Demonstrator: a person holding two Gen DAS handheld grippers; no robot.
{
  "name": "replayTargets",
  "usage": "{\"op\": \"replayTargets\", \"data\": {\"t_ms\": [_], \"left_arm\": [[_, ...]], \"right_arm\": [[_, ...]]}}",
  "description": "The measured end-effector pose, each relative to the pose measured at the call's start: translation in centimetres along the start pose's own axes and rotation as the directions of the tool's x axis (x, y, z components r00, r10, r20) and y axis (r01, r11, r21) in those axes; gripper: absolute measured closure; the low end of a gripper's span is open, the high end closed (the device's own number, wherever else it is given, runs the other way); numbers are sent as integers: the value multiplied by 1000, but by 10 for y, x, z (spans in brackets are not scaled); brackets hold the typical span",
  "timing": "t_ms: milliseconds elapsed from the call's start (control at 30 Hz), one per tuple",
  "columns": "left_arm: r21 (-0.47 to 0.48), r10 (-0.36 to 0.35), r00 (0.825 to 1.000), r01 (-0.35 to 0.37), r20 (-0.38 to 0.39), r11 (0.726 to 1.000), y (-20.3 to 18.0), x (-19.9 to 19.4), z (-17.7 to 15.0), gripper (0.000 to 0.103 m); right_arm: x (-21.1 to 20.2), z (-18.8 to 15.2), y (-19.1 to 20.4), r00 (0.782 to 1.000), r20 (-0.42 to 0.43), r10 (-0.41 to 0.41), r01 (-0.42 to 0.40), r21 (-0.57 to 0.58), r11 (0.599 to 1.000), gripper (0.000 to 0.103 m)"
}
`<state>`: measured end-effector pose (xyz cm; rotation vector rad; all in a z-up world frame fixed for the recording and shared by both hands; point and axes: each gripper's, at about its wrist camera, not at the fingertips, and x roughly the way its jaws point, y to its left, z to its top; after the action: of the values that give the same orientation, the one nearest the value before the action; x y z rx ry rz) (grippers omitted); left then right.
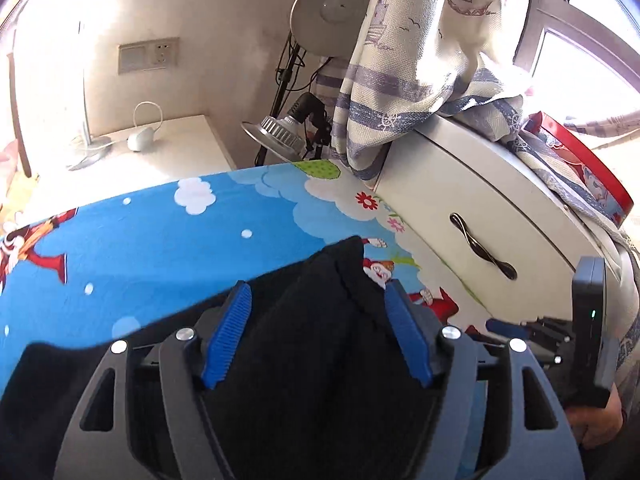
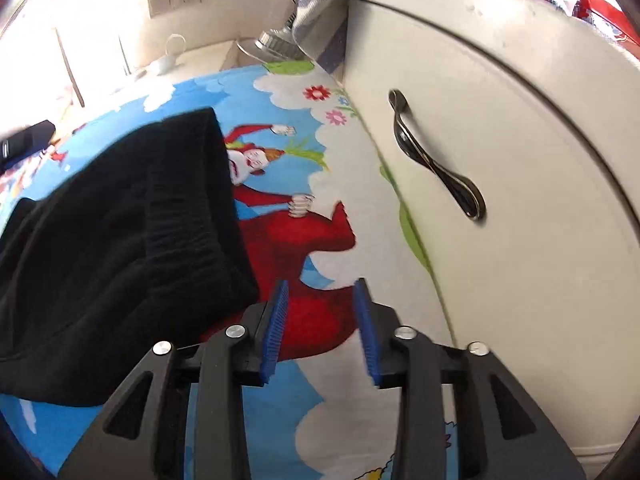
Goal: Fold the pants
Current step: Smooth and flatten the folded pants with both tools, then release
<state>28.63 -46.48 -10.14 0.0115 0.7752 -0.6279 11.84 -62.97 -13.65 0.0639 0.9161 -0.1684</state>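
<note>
Left gripper (image 1: 318, 310) has its jaws spread over the black pants (image 1: 320, 360); fabric sits between the pads, not pinched. Right gripper (image 2: 322, 312) also spread, nothing in it, over the cartoon sheet (image 2: 340, 184) just right of the pants' edge. Pants lie bunched on the sheet beside the white drawer (image 2: 520, 160).

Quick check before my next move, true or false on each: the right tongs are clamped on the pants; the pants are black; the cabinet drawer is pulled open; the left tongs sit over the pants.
1. The right tongs are clamped on the pants. False: they stand open over the cartoon sheet, beside the pants.
2. The pants are black. True.
3. The cabinet drawer is pulled open. False: it looks shut.
4. The left tongs sit over the pants. True, with open jaws.
</note>
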Motion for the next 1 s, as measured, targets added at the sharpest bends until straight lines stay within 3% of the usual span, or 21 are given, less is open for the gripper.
{"op": "replayTargets", "data": {"t_ms": [33,67,167,200,233,367,467,600,700,800,833,867,933,967,1000], "left_arm": [[-18,28,1000,-28,-6,999,1,-10,-20,32],[-41,56,998,-56,-12,998,2,-20,-39,32],[-80,132,991,-134,-27,988,2,-46,-94,34],[-82,171,984,-174,-46,981,4,-51,-109,38],[-93,181,981,-188,-75,978,9,-57,-123,49],[-174,255,961,-270,-104,947,46,-92,-159,59],[-318,263,960,-279,-93,906,92,-129,-179,60],[-345,341,939,-335,-44,877,139,-156,-165,61],[-301,325,945,-314,-14,900,159,-145,-126,61],[-164,264,964,-266,-39,950,156,-103,-82,61],[-101,235,970,-241,-64,965,151,-82,-70,62],[-48,202,973,-209,-111,977,147,-59,-63,71],[42,282,942,-279,-183,959,151,-22,-57,84],[65,293,936,-286,-196,956,159,-11,-56,87],[52,278,945,-273,-172,961,168,-10,-51,87]], "right_arm": [[-12,4,11,998,54,25,-23,-36,999,34],[-23,7,23,992,113,55,-47,-77,996,13],[-35,15,67,976,187,109,-65,-226,972,11],[-32,16,79,973,201,117,-61,-267,962,11],[-24,15,89,974,203,101,-36,-302,952,11],[36,10,96,992,71,-105,124,-370,921,12],[41,5,72,1000,20,-16,21,-270,963,12],[23,12,95,990,43,-132,138,-353,925,12],[-3,26,121,992,121,16,32,-382,923,11],[3,38,148,985,157,69,4,-421,907,11],[15,39,155,991,129,38,23,-440,898,11],[28,39,159,996,89,-2,43,-457,888,11],[51,32,155,997,14,-77,74,-482,873,11],[61,25,149,994,-11,-106,87,-490,868,11],[61,21,138,999,-5,-52,43,-464,885,11]]}}
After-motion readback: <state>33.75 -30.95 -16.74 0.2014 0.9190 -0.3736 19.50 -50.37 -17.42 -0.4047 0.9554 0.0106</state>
